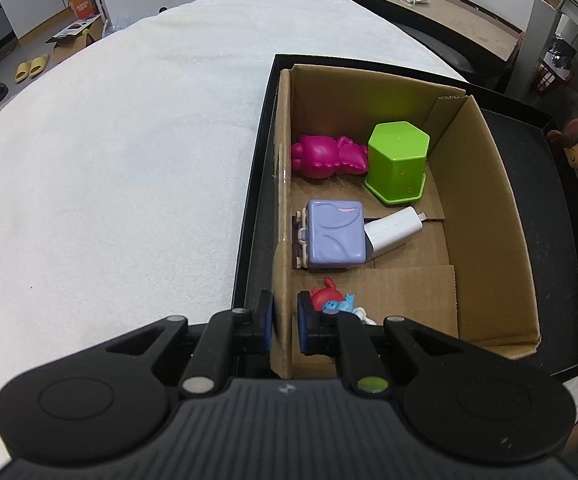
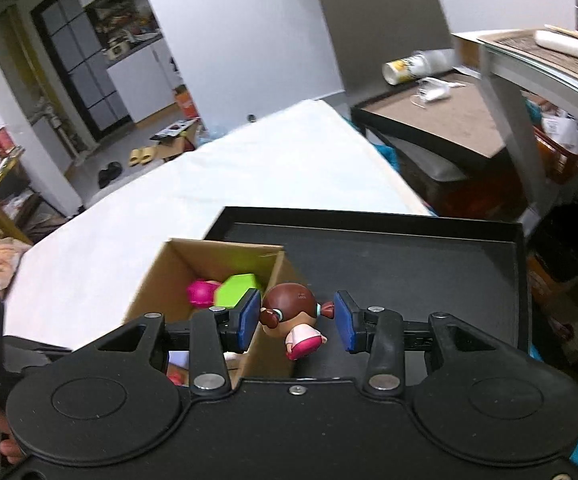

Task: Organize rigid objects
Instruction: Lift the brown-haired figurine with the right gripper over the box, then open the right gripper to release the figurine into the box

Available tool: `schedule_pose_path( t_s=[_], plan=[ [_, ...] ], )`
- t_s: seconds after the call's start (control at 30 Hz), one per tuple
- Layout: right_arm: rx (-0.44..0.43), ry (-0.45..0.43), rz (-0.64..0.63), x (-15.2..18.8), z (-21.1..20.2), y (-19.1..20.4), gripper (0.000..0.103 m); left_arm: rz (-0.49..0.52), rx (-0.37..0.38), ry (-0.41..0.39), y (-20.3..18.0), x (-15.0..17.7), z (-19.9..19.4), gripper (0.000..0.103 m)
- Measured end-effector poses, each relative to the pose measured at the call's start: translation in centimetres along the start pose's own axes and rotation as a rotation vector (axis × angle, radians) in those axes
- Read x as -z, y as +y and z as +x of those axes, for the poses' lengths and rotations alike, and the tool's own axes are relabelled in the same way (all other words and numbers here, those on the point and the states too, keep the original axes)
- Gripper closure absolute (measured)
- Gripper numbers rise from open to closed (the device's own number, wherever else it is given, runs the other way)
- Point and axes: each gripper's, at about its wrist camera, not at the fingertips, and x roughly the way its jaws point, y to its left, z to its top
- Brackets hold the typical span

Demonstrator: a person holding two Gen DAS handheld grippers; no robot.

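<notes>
- My left gripper point(image 1: 285, 322) is clamped on the near-left wall of the cardboard box point(image 1: 485, 216), one pad outside, one inside; it steadies the box within the black tray point(image 1: 561, 248).
- My right gripper point(image 2: 296, 320) is clamped on a doll figurine point(image 2: 293, 316), the pads pressing its brown head from either side; the pigtail knobs appear to bear against the pads.
- The doll hangs above the tray floor, just right of the box's right wall and not yet over the opening.
- Judgement on the step in hand: carry the doll over the wall, clear of the rim, then lower it into the bare cardboard on the box's right side before releasing.
- Risk: the head is round and glossy and the body dangles below, so it may swivel or slip; keep the grip firm and the motion level.
- The doll is hard plastic with a brown head, teal hair ties, and a white and pink body.
- Already in the box: a magenta figure point(image 1: 327, 156), a green hexagonal block point(image 1: 399, 162), a lilac case point(image 1: 335, 234), a white charger point(image 1: 395, 232) and a red and blue figure point(image 1: 331, 300).
</notes>
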Motion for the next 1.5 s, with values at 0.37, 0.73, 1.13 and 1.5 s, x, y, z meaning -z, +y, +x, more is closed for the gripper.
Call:
schedule_pose_path(
  t_s=[0.37, 0.73, 1.13, 1.5],
  plan=[
    [-0.079, 0.015, -0.056, 0.5, 1.1, 3.2, 0.063, -0.006, 0.007, -0.001, 0.1, 0.0, 0.0, 0.091],
    [-0.079, 0.053, -0.088, 1.2, 3.0, 5.3, 0.063, -0.009, 0.013, -0.003, 0.2, 0.0, -0.1, 0.092],
    [0.072, 0.017, -0.196, 2.0, 3.4, 7.0, 0.048, -0.011, 0.02, -0.005, 0.3, 0.0, -0.2, 0.091],
    [0.096, -0.009, -0.093, 1.8, 2.0, 4.2, 0.033, -0.015, 0.026, -0.026, 0.5, 0.0, -1.0, 0.091]
  ],
)
